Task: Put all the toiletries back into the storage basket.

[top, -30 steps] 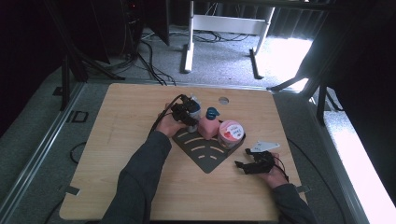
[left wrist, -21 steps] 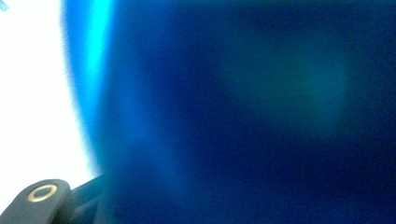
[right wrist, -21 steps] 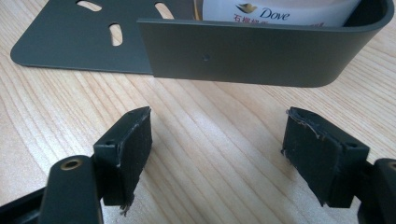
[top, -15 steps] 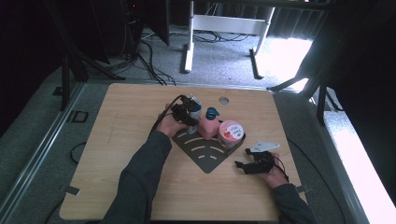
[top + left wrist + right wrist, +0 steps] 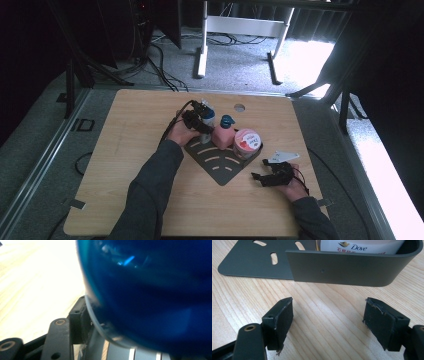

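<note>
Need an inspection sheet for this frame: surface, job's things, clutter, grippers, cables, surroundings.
Surface: light wooden table with a round hole near the far edge.
Job's things: dark slotted rack on the table; pink bottle with a teal cap and pink-lidded Dove jar stand in it; blue-capped bottle at its far-left end.
Clutter: nothing seen.
Grippers: left gripper shut on the blue-capped bottle; right gripper open, low over bare wood just outside the rack wall.
Cables: black cable trails from the left gripper; floor cables beyond the table.
Surroundings: grey floor, white stand legs, dark curtains.
</note>
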A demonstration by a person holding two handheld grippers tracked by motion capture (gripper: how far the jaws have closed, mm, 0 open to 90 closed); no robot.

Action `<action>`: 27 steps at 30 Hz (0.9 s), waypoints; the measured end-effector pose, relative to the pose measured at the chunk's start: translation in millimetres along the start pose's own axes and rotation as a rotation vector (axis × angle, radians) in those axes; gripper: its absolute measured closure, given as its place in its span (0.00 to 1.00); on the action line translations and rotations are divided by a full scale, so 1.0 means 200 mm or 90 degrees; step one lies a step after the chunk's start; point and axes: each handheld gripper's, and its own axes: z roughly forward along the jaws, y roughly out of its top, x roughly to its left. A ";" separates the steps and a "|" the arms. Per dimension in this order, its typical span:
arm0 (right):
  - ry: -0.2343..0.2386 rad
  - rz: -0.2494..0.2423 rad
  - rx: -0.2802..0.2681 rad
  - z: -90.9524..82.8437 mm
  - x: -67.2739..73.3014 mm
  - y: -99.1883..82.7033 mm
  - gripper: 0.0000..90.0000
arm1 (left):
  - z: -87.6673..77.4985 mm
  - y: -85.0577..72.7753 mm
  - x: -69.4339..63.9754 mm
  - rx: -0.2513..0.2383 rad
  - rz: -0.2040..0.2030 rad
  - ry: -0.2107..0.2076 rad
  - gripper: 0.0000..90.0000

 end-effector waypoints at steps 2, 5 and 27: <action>-0.001 -0.001 0.000 0.00 0.00 0.00 0.26 | 0.00 0.00 0.01 0.005 -0.013 -0.013 0.47; 0.000 0.000 0.000 0.00 0.00 0.00 0.26 | -0.01 -0.01 0.00 -0.002 -0.012 -0.012 0.44; -0.003 -0.005 0.001 0.00 0.00 0.00 0.26 | -0.19 -0.05 -0.06 -0.037 0.024 0.040 0.30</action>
